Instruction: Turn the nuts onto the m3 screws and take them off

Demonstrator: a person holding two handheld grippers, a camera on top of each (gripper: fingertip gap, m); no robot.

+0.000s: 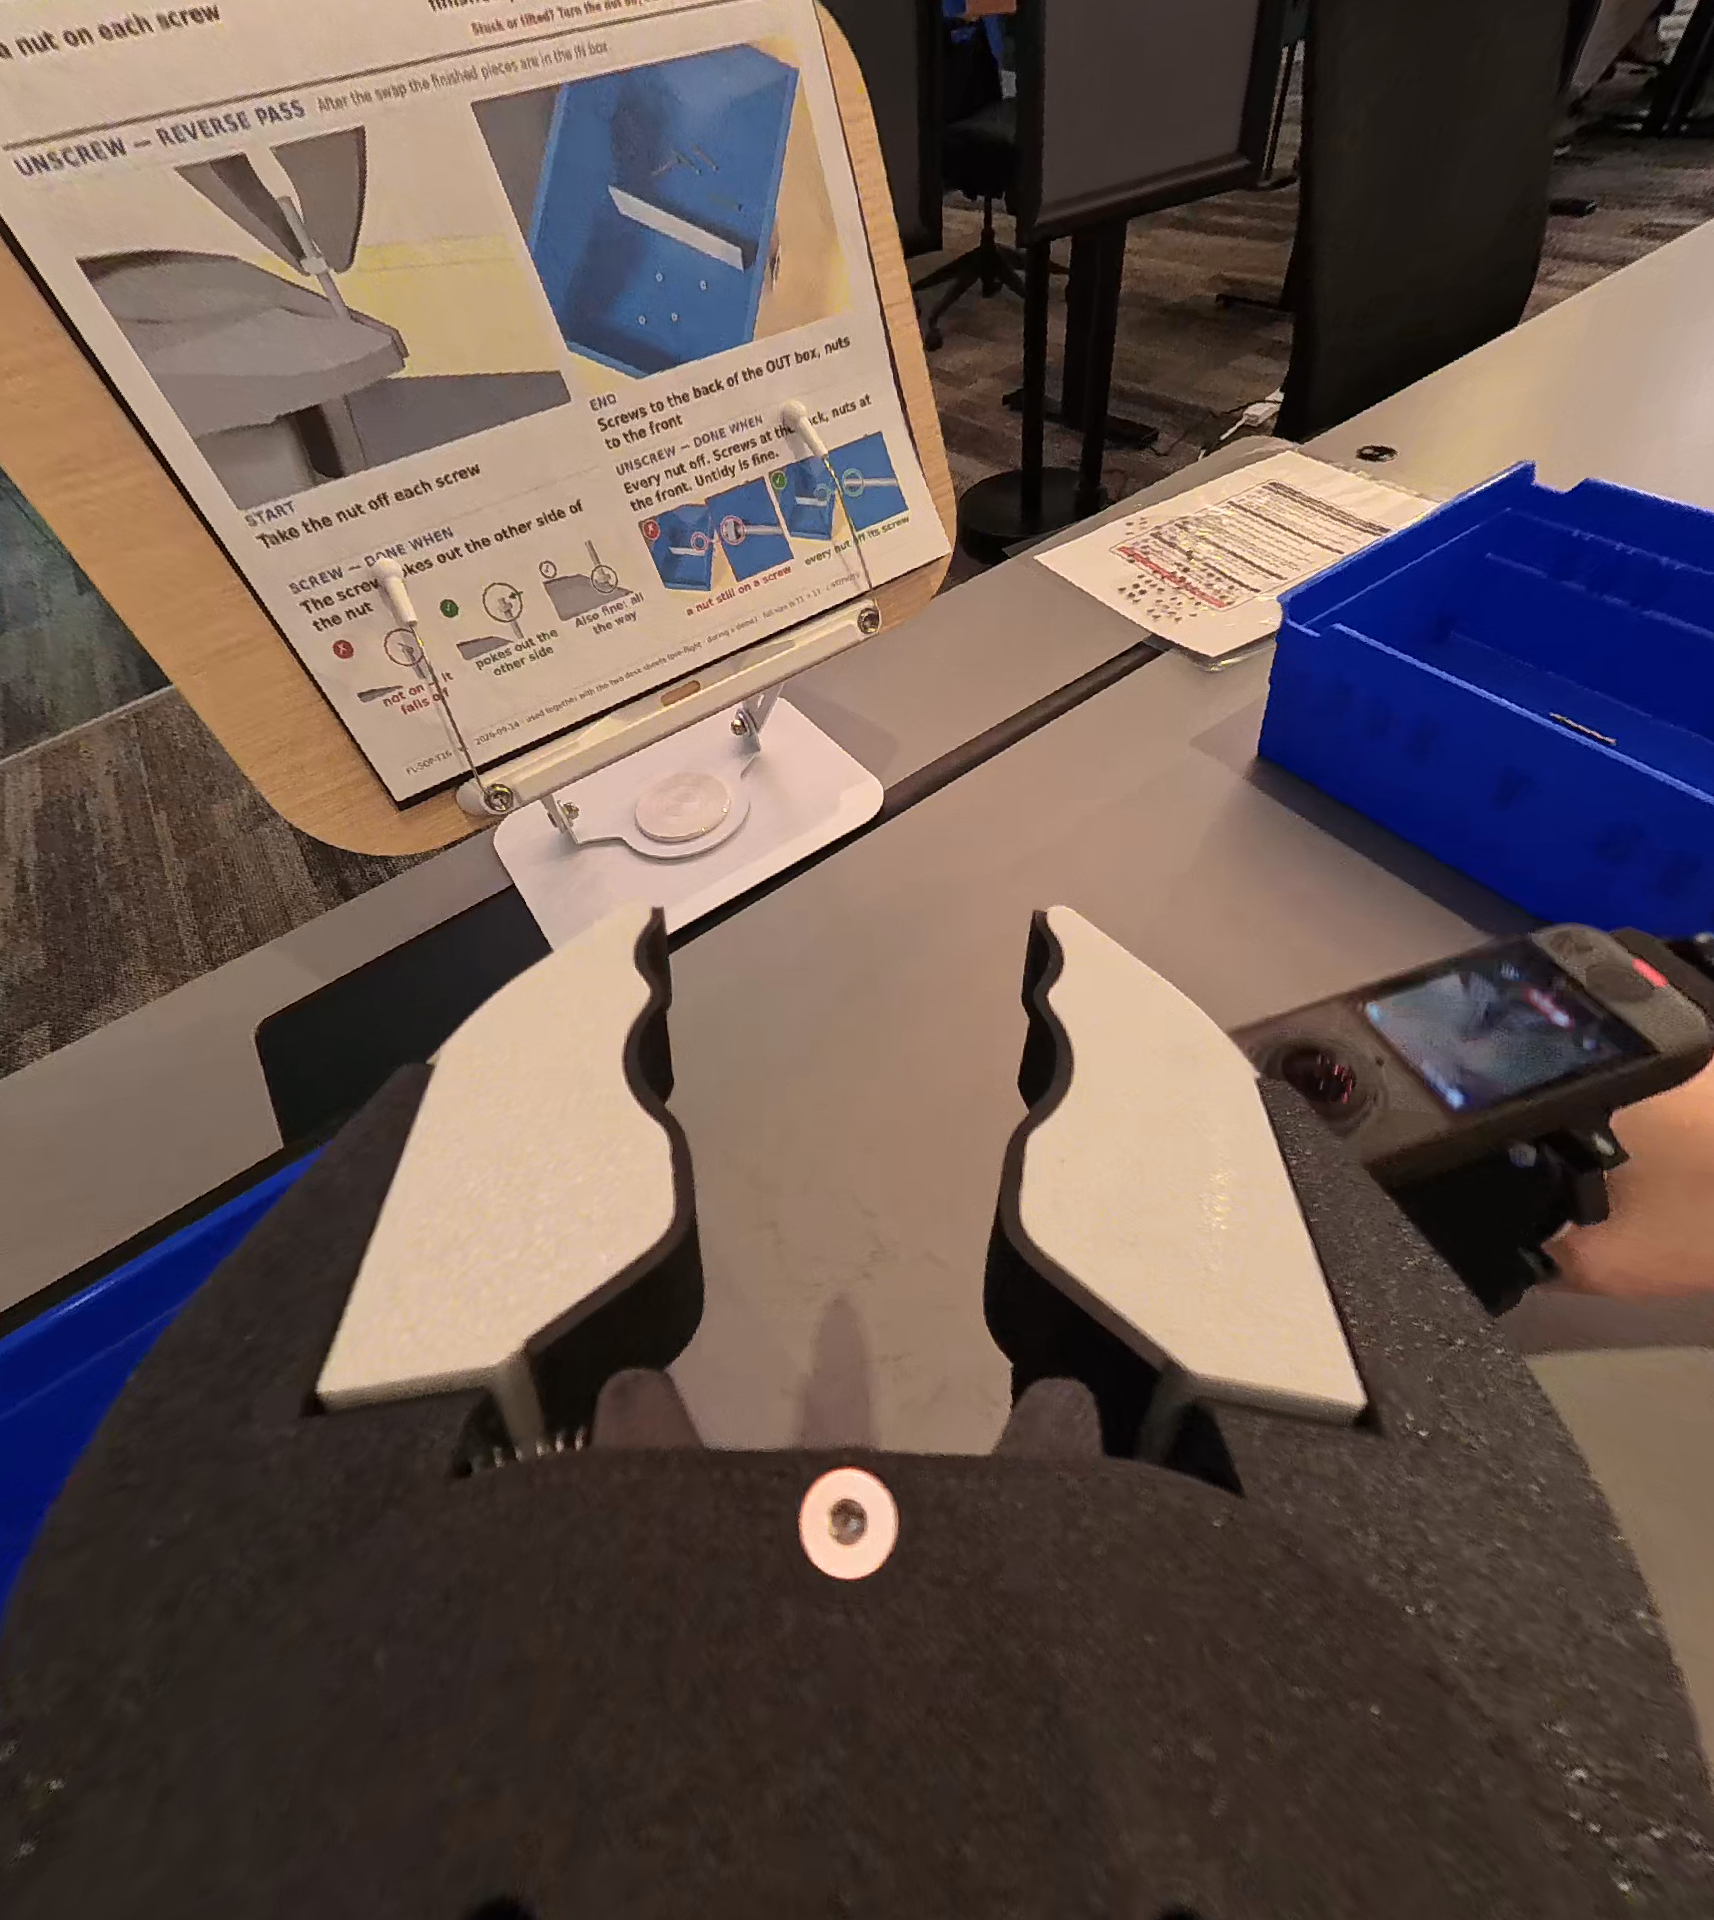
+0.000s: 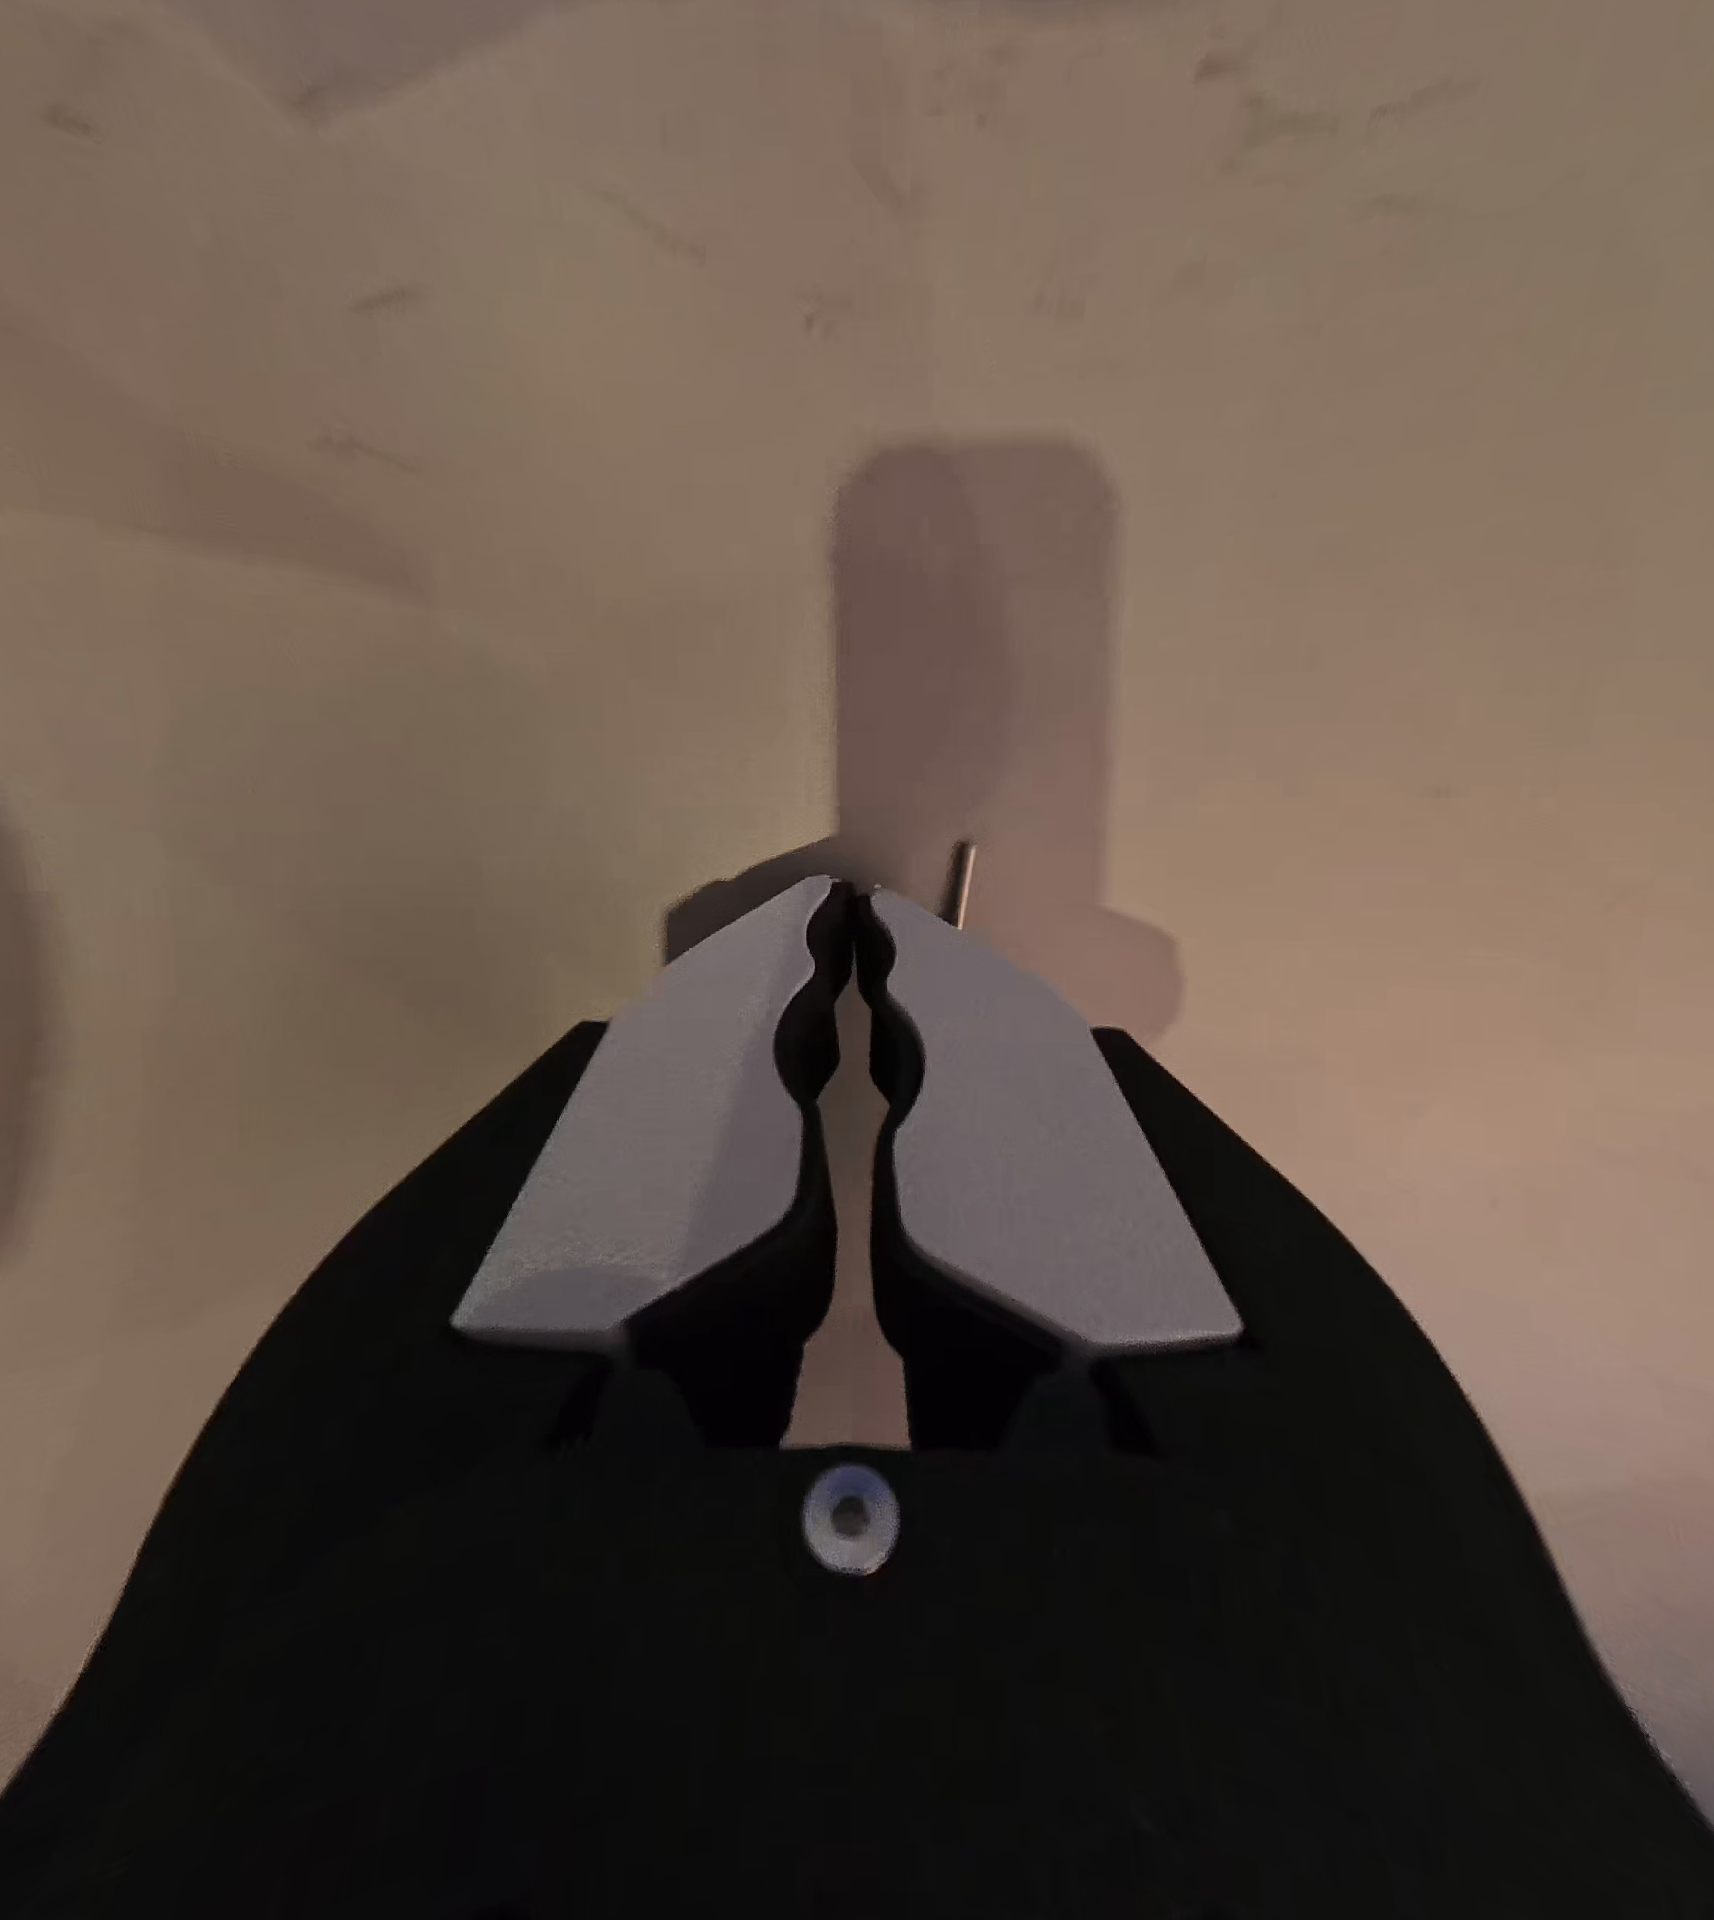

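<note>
My left gripper (image 1: 851,925) is open and empty above the grey table (image 1: 988,810). Its fingers (image 1: 541,1122) stand wide apart. To its right a hand (image 1: 1684,1195) holds the right gripper's camera body (image 1: 1497,1039); that gripper's fingers are hidden in this view. In the right wrist view my right gripper (image 2: 851,891) is shut, tips together, pointing down close to the table top (image 2: 417,623). A thin metal screw (image 2: 959,883) lies on the table just right of the right fingertip, outside the grasp. I see nothing between the pads.
A blue compartment box (image 1: 1518,665) stands at the right with a small thin piece (image 1: 1580,724) on a divider. Another blue bin (image 1: 53,1403) is at the lower left. An instruction sheet on a wooden board (image 1: 479,364) stands on a white base (image 1: 791,800). A laminated sheet (image 1: 1237,551) lies behind the box. The grippers' ends are close to 25 cm from one another.
</note>
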